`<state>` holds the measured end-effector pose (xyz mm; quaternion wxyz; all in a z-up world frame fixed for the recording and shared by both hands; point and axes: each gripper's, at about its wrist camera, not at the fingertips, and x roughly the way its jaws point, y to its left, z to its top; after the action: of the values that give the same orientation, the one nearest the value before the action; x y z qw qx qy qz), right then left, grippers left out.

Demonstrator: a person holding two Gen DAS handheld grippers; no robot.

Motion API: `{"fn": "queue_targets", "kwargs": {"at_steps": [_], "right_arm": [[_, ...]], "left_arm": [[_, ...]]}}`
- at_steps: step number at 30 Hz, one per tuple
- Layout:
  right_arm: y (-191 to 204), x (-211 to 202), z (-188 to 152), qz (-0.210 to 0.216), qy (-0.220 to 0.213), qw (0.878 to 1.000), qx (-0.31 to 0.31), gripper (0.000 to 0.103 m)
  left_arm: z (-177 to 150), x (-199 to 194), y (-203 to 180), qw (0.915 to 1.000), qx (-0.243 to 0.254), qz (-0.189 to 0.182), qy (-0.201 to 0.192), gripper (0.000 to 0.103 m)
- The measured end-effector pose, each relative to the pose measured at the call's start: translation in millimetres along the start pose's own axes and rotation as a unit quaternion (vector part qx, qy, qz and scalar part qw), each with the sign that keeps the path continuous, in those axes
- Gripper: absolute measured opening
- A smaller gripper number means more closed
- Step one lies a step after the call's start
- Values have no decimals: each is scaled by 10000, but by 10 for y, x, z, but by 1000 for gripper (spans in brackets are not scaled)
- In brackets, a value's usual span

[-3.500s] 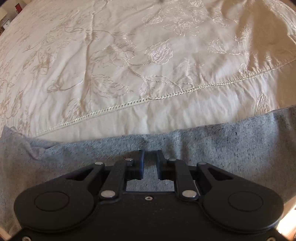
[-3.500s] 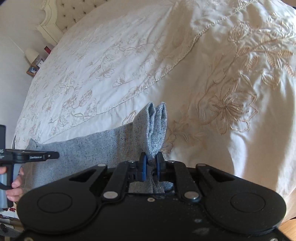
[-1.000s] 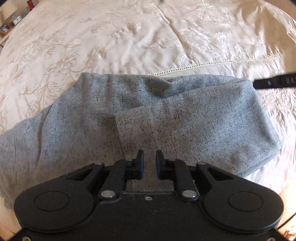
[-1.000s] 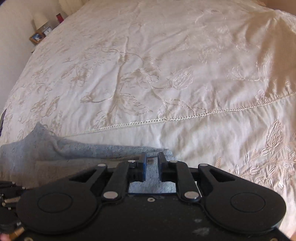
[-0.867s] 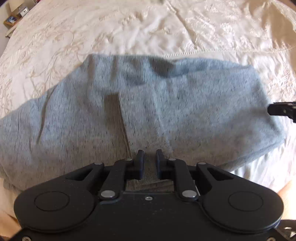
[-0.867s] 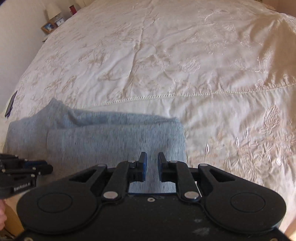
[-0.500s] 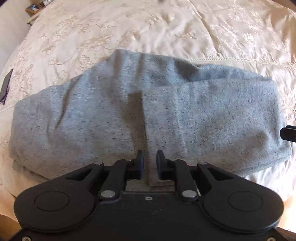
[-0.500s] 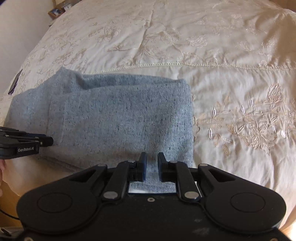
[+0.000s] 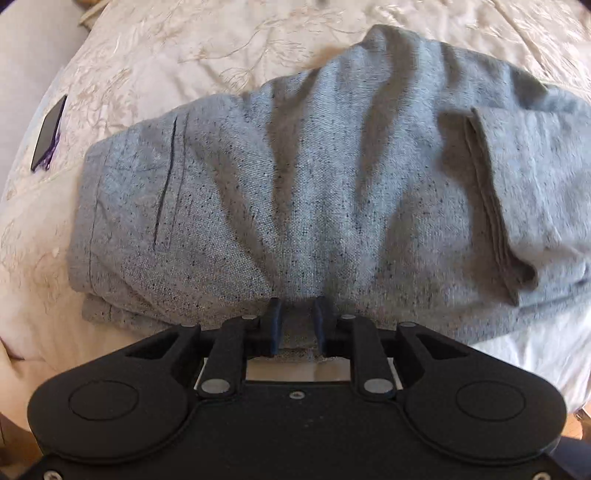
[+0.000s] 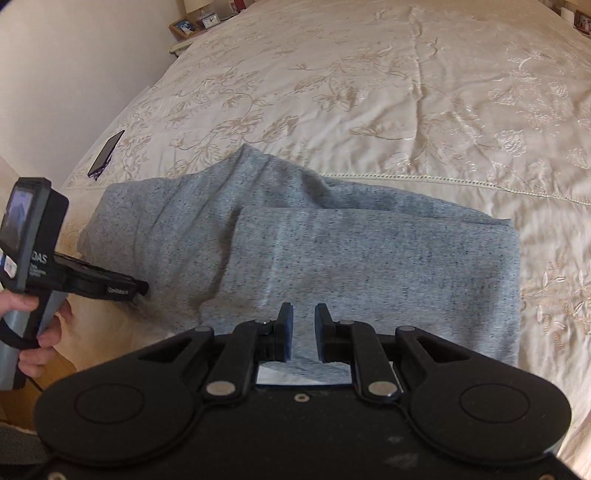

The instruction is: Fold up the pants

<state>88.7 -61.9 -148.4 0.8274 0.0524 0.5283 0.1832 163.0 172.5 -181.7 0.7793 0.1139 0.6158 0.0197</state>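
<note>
Grey speckled pants (image 9: pixel 332 192) lie folded over on the cream bedspread, waistband and pocket slit at the left, the folded-back leg end on top at the right. My left gripper (image 9: pixel 297 317) sits at the near edge of the pants, with radiating creases running to it and cloth between its fingers. In the right wrist view the pants (image 10: pixel 369 258) lie as a folded slab. My right gripper (image 10: pixel 303 325) is open and empty, above their near edge. The left gripper (image 10: pixel 122 290) shows there at the pants' left near edge.
The embroidered cream bedspread (image 10: pixel 369 92) stretches far behind the pants. A dark phone (image 9: pixel 48 134) lies on the bed's left edge, also in the right wrist view (image 10: pixel 105 153). A nightstand with frames (image 10: pixel 192 26) stands far left. Wooden floor (image 10: pixel 22 384) shows below the bed edge.
The right gripper let go of the leg end laid over the pants and drew back. The left gripper moved left along the near edge and took hold of the cloth.
</note>
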Motion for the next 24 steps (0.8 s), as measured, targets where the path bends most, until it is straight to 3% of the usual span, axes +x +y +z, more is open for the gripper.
{"fn": "queue_targets", "kwargs": {"at_steps": [2, 7, 10, 14, 18, 22, 24], "right_arm": [[198, 134, 79, 83, 24, 9999, 90, 16], [583, 582, 538, 32, -172, 9995, 267, 11], [718, 883, 870, -235, -304, 9985, 400, 11], [742, 1257, 1106, -577, -158, 9957, 711, 11], [804, 1479, 936, -783, 326, 9928, 849, 11], [949, 1390, 460, -775, 646, 9921, 741, 11], [1012, 1313, 264, -810, 680, 9921, 679, 11]], "left_arm": [[-29, -120, 54, 9997, 144, -139, -159, 28], [-86, -420, 589, 9962, -289, -646, -499, 32], [-76, -469, 1033, 9941, -609, -671, -598, 32], [-66, -322, 1584, 9935, -873, -503, -528, 34], [28, -94, 2048, 9907, -1240, -506, -254, 40], [51, 79, 2325, 9879, -1446, -539, -140, 40], [38, 151, 2391, 9866, -1460, -726, -90, 46]]}}
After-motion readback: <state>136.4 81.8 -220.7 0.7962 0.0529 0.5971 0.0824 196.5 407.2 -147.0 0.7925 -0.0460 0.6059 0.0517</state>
